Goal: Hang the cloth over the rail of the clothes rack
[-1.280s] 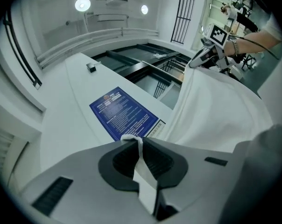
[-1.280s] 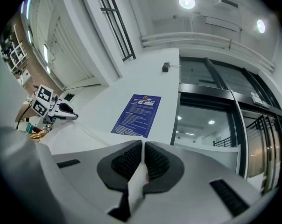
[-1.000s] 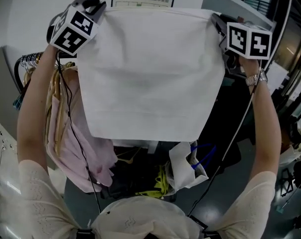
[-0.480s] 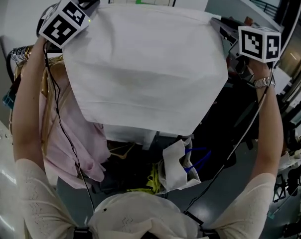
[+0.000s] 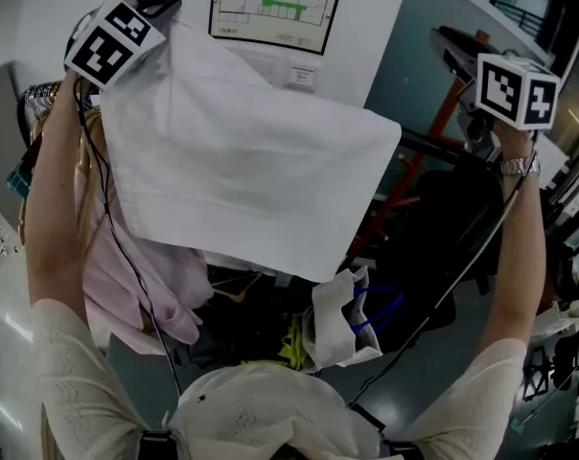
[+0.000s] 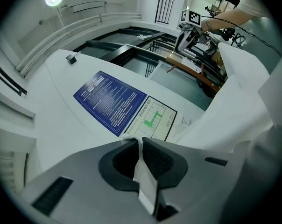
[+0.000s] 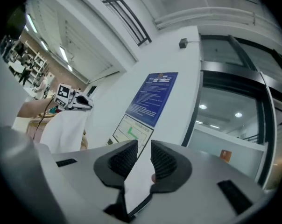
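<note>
The white cloth [image 5: 242, 180] hangs by its top left corner from my left gripper [image 5: 168, 15], which is shut on it; in the left gripper view a strip of the cloth [image 6: 239, 92] is pinched between the pads of that gripper [image 6: 140, 141]. The cloth's right corner droops free. My right gripper [image 5: 454, 41] is raised at the upper right, apart from the cloth. In its own view the right gripper [image 7: 143, 146] has a narrow gap between the jaws and nothing in it. The cloth hides most of the rack; only the hangers [image 5: 42, 118] show at left.
A pink garment [image 5: 127, 286] hangs on the rack under my left arm. A white bag with blue handles [image 5: 352, 319] lies below the cloth. An orange stand [image 5: 426, 147] and a dark frame stand at right. A floor plan [image 5: 275, 6] is on the white wall ahead.
The right gripper has let go of the cloth's right corner. The cloth has swung down and left and now hangs from the left gripper alone, uncovering the wall sign.
</note>
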`<state>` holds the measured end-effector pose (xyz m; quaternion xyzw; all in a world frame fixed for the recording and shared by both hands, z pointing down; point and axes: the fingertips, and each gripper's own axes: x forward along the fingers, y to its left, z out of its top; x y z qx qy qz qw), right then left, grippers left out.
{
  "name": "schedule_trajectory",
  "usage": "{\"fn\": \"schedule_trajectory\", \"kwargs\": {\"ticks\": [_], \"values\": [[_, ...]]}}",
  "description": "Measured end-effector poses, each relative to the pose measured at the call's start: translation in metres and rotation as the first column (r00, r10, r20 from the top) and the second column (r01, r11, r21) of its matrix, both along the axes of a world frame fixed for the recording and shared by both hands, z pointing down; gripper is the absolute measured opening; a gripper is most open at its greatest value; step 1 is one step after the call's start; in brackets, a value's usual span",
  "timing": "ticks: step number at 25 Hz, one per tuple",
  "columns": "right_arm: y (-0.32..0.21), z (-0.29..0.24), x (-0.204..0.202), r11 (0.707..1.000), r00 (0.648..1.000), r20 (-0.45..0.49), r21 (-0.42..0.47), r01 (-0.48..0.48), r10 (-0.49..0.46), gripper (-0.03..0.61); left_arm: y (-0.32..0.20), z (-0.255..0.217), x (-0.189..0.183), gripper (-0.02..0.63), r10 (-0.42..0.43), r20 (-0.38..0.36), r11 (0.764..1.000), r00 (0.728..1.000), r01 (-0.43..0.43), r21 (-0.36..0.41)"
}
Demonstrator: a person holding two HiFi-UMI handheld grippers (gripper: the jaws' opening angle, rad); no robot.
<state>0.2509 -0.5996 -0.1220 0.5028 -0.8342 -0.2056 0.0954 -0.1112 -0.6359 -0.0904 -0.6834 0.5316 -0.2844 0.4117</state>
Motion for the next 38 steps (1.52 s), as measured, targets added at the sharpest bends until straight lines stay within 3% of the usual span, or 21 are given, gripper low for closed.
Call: {"fn": "schedule_trajectory", "kwargs": {"ticks": [7, 13, 17, 20, 23, 29, 31, 38], "values": [[0.027, -0.012, -0.112, 0.982, 0.977, -0.125, 0.057, 0.181, -0.173, 0.078, 0.011, 0.0, -0.005, 0.028, 0.071, -0.078, 0.997, 0.994, -0.073, -0.031], [0.042, -0.001, -0.235, 0.927, 0.912, -0.194, 0.028, 0.373, -0.361, 0.078, 0.014, -0.008, -0.007, 0.028, 0.156, -0.162, 0.985, 0.974, -0.165, -0.041], [0.03, 0.012, -0.308, 0.927, 0.891, -0.279, 0.011, 0.375, -0.357, 0.078, 0.019, -0.012, -0.01, 0.028, 0.228, -0.247, 0.966, 0.942, -0.25, -0.062], [0.011, 0.018, -0.351, 0.941, 0.89, -0.33, 0.008, 0.337, -0.316, 0.078, 0.02, -0.018, -0.01, 0.028, 0.256, -0.239, 0.959, 0.937, -0.277, -0.06], [-0.012, 0.028, -0.371, 0.955, 0.889, -0.364, -0.006, 0.297, -0.279, 0.078, 0.028, -0.018, -0.005, 0.028, 0.3, -0.209, 0.947, 0.931, -0.317, -0.054], [-0.024, 0.034, -0.383, 0.947, 0.881, -0.353, -0.057, 0.316, -0.315, 0.076, 0.039, -0.011, 0.0, 0.029, 0.351, -0.151, 0.926, 0.924, -0.366, -0.092], [-0.026, 0.036, -0.383, 0.951, 0.885, -0.351, -0.063, 0.302, -0.305, 0.046, 0.04, -0.009, 0.0, 0.029, 0.361, -0.146, 0.919, 0.921, -0.378, -0.111], [-0.044, 0.039, -0.37, 0.967, 0.902, -0.348, -0.082, 0.241, -0.254, 0.037, 0.068, -0.008, -0.014, 0.029, 0.349, -0.032, 0.928, 0.937, -0.35, -0.124]]}}
